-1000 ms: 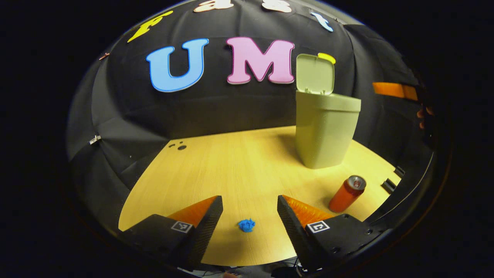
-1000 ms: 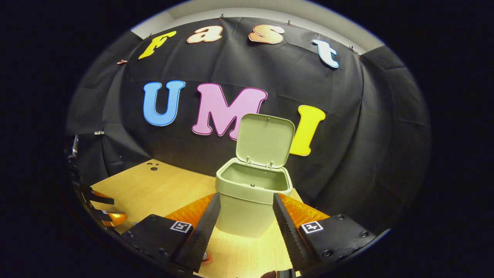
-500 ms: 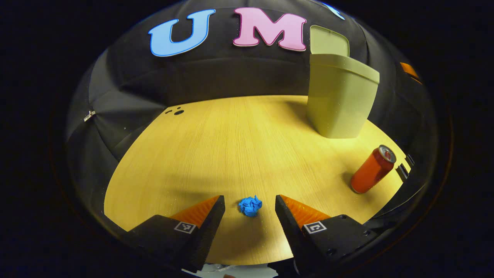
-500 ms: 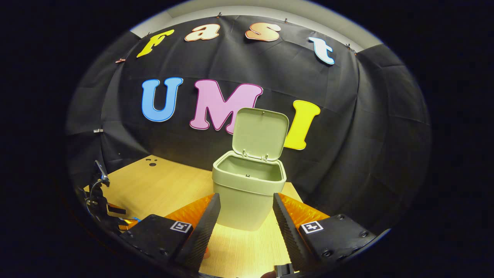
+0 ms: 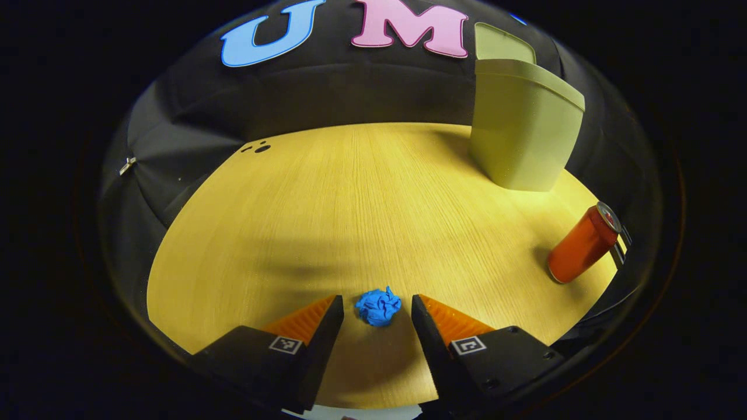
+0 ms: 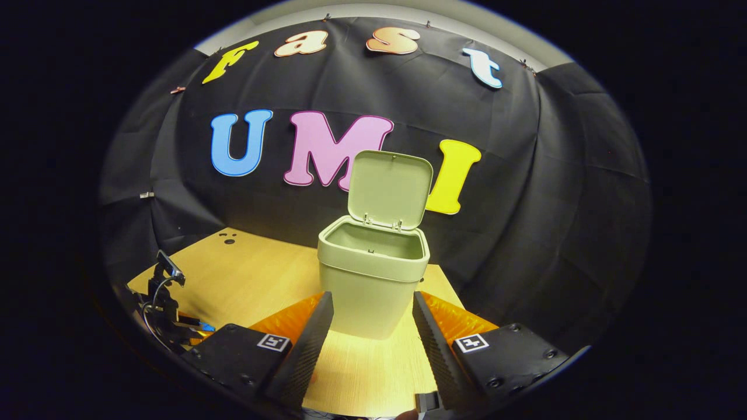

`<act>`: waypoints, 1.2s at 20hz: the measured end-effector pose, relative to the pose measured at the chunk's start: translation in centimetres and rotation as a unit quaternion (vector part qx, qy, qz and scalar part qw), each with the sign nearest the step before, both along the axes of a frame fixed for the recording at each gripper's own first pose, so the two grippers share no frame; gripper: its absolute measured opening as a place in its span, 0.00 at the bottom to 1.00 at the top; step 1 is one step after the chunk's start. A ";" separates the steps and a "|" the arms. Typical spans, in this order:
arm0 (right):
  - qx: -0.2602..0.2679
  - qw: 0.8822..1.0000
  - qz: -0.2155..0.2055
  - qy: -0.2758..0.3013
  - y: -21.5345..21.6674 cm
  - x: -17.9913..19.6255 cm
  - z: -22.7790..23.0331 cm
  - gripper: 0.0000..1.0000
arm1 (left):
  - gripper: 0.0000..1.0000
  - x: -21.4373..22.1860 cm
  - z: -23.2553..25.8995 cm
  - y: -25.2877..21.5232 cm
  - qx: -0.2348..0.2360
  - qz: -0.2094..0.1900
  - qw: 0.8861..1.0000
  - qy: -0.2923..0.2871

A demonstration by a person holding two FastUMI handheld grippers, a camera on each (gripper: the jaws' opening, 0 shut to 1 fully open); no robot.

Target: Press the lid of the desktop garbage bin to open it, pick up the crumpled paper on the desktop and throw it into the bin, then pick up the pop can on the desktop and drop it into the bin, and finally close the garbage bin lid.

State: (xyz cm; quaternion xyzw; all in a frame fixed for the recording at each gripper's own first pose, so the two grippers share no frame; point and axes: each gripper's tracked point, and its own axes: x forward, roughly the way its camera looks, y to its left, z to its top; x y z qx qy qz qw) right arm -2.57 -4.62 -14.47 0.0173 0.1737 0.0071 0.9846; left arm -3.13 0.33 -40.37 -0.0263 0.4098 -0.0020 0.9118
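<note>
The crumpled paper [image 5: 378,307] is bright blue, lying on a desktop [image 5: 327,210] of pale yellow wood with fine straight grain. To the far right the bin [image 5: 522,131] is a plain muted sage green, its raised lid [image 6: 390,189] the same green inside, and the can [image 5: 580,245] near the right edge is orange-red with a silvery top. Behind them hangs a plain black cloth wall [image 6: 554,192].

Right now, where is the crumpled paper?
In the left gripper view, the crumpled paper lies on the wooden desktop between the open left gripper fingertips, untouched.
</note>
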 end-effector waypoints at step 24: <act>0.020 1.000 0.018 0.016 1.4 -0.5 -1.7 0.87 | 0.43 6.5 18.4 -2.4 -0.048 -0.026 0.983 -0.175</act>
